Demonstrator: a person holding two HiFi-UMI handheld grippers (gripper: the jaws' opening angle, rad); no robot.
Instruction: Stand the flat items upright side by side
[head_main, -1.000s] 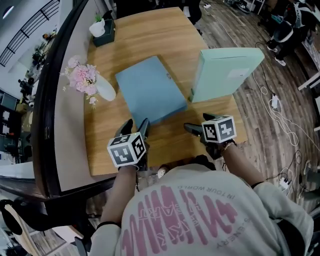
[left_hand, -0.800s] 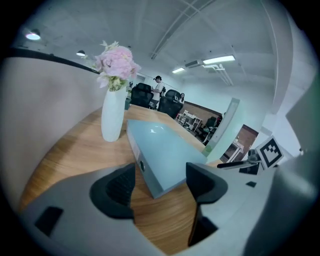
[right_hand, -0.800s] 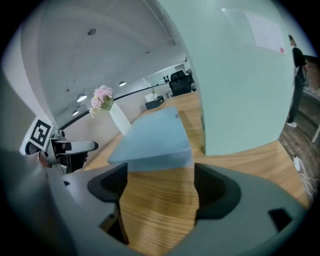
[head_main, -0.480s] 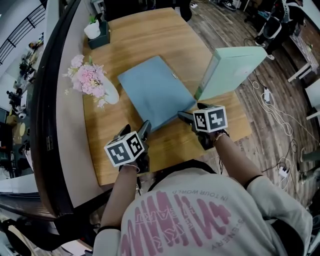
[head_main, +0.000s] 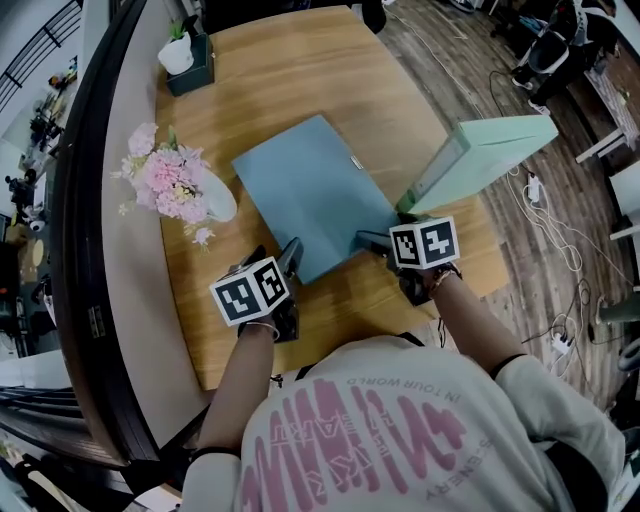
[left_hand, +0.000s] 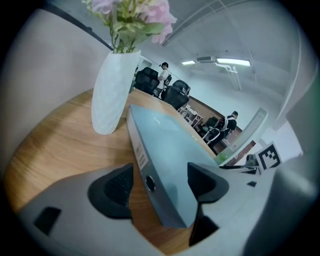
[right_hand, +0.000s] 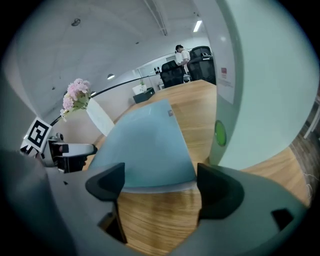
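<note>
**Blue binder flat beside the vase, mint binder upright**

The blue binder lies flat on the wooden worktop, just right of the white flower vase in the head view, with one corner pointing toward the person. The mint-green binder stands on its edge well apart from the vase, on the far side of the blue binder, leaning slightly.

The left hand-held gripper sits below the vase at the blue binder's near corner. Its jaws are wide and have just been closing a little. The binder's spine, with its round finger hole, lies between the pads, and bare wood shows between the spine and the pad nearer the vase.

The right hand-held gripper is farther from the vase, at the blue binder's near right edge. Its jaws are spread wide and have just been opening. That edge lies just ahead of the pads, which grip nothing.
</note>
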